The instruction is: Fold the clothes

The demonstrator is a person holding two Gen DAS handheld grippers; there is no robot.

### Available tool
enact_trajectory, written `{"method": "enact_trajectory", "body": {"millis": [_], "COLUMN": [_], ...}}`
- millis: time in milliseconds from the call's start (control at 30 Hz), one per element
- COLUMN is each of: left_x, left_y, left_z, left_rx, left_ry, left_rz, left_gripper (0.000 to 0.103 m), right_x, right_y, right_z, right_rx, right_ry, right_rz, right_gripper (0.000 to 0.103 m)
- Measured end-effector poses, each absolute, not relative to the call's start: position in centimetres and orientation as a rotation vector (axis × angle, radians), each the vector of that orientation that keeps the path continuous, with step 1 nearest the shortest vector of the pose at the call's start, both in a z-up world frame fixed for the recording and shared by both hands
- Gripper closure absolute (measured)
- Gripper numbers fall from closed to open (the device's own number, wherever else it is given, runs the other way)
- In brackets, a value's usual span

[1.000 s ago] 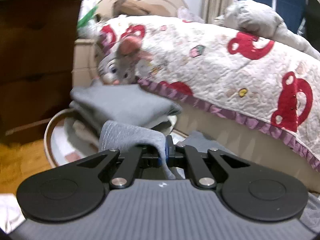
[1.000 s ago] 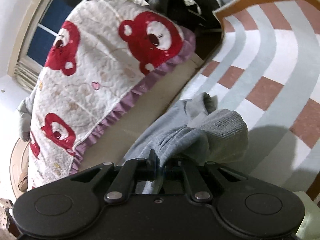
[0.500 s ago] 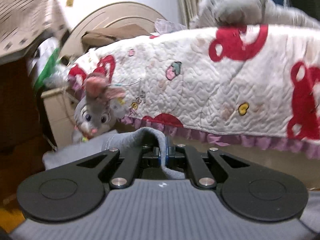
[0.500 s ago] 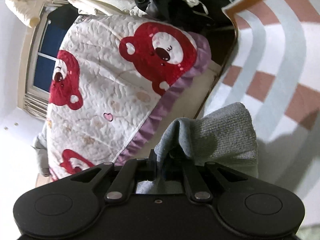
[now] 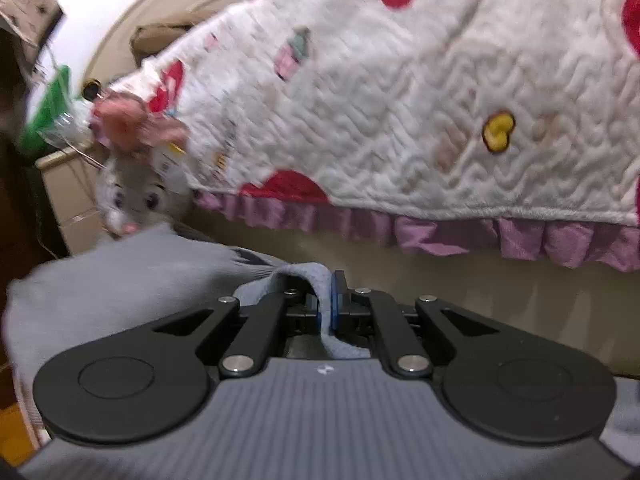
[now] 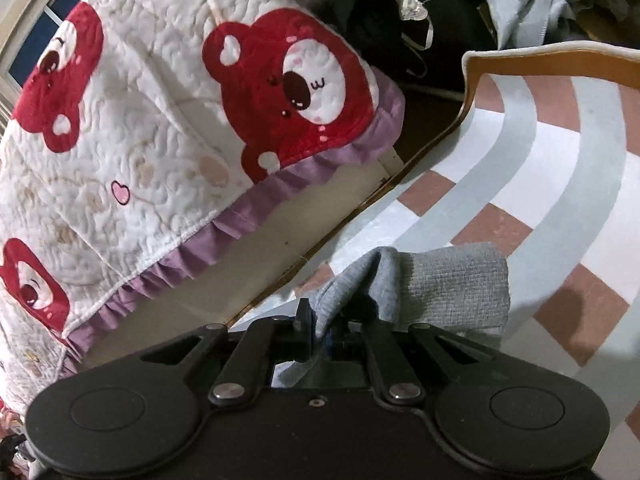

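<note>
Beside the bed, over a striped rug (image 6: 560, 168) with pink, white and pale blue bands, I hold one grey knitted garment between my two tools. My left gripper (image 5: 327, 308) is almost fully closed, and a fold of the grey garment (image 5: 120, 280) is pinched between its blue pads and drapes over the left finger. My right gripper (image 6: 318, 336) is closed in the same way on another edge of this garment, which bunches up in front of the fingers above the rug. The cloth between the two grips I cannot see, so I cannot tell if it hangs straight or twisted.

I think the main risk is slipping: each grip has only a thin edge of knit, and a quick pull apart can drag it out of the pads. A twisted middle part would also give a crooked fold.

Around the tools, the quilt (image 5: 400, 112) with red bears and a purple ruffle hangs just in front of the left gripper, and a grey plush toy (image 5: 136, 200) sits at its corner. A heap of dark clothes (image 6: 384, 12) lies beyond the rug. The ruffle could catch the garment if I lift toward it.
</note>
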State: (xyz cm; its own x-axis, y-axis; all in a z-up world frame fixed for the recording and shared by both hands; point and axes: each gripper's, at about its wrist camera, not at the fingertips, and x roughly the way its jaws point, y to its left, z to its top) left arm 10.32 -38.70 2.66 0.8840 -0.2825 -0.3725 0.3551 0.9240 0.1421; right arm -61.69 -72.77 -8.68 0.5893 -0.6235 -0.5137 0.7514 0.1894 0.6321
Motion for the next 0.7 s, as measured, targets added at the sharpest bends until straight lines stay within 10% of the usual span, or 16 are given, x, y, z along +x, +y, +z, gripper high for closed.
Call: {"method": "enact_trajectory", "body": {"millis": [400,500,700], "left_x": [19.1,21.1,18.7], "left_y": [-50.9,-50.8,-46.1], "left_z": [-5.8,-8.6,-11.6], "left_rx": [0.276,0.192,0.090], "left_ry": [0.540,0.763,0.815], "left_rz": [-0.464,-0.532,-0.656], "left_gripper": [0.092,0.059,0.058], "right_x": [-55.5,-52.4,-47.4], "right_y": [-80.5,-81.2,-77.2], "right_z": [-13.0,-13.7,-8.0], "right_rx": [0.906,0.792,0.650], "right_ry": [0.357,0.530,0.631], "right_rz": [-1.069,-1.124,-1.140], "right_gripper": [0.096,0.094,0.058]}}
